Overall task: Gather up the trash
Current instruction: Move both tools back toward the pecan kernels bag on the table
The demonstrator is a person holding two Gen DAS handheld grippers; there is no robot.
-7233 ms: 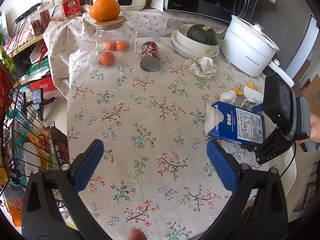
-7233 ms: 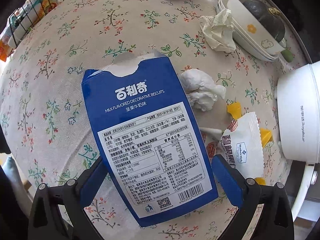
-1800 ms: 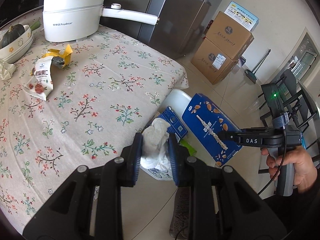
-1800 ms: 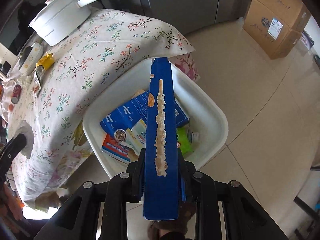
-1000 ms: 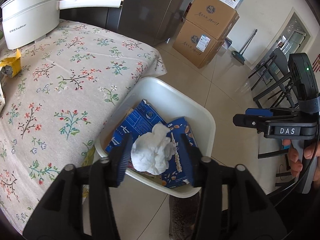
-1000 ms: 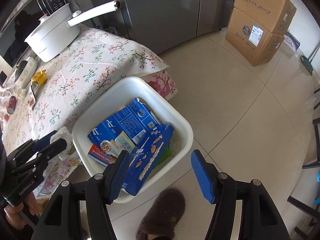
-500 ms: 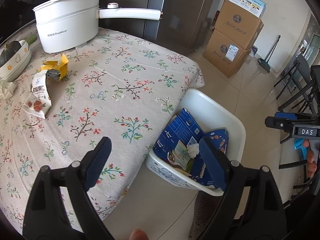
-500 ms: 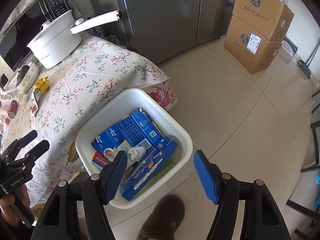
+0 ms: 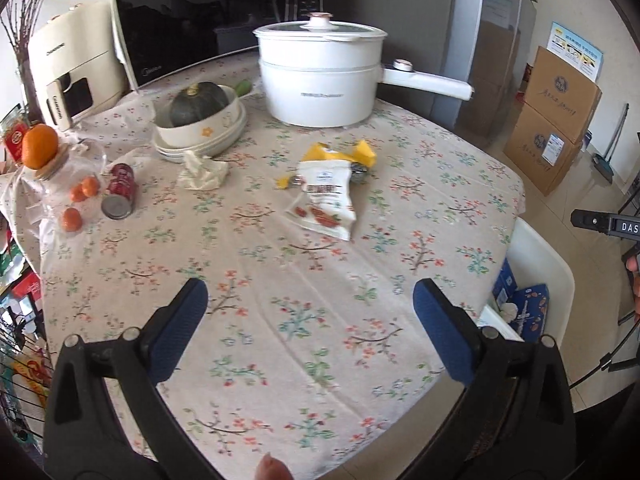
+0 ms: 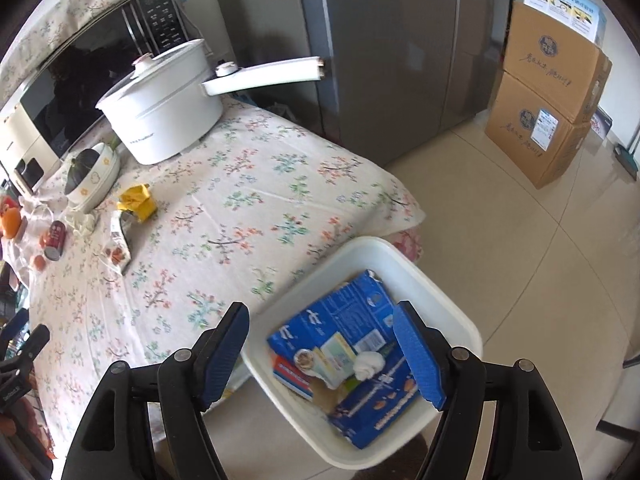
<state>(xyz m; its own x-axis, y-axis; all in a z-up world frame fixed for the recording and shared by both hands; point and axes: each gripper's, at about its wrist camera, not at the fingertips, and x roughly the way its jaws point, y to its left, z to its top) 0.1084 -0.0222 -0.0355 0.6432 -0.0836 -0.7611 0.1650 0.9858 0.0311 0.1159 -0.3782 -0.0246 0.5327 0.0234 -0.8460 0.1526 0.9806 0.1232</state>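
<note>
Flowered cloth covers the table [image 9: 304, 280], which stands in a kitchen corner with a microwave [image 9: 200, 12] and a white electric pot [image 9: 320, 76] along its far side and two stacked cardboard boxes [image 10: 548, 112] on the tiled floor. Beside the table's edge, low on the floor, sits the white bin [image 10: 448, 320], placed where rubbish can be carried off the cloth and dropped straight in; it already holds what looks like two blue cartons [image 10: 340, 328], one crumpled white tissue [image 10: 370, 362] and some smaller packets that are too jumbled to count. The left gripper [image 9: 308, 320] hovers over the near part of the table with its jaws spread wide and nothing between them, facing the rubbish not yet collected, apparently lined up for the next pick. That leftover rubbish counts as one white snack wrapper [image 9: 326, 204], one yellow wrapper [image 9: 344, 154] just behind it, one crumpled napkin [image 9: 202, 172] beside the stacked bowls [image 9: 200, 128], and one red can [image 9: 120, 196] lying on its side near three small oranges [image 9: 80, 200]. The right gripper [image 10: 320, 352] hangs above the bin, likewise spread apart and empty. One dark squash [image 9: 198, 104] rests in the top bowl and reads as food, not trash.
</note>
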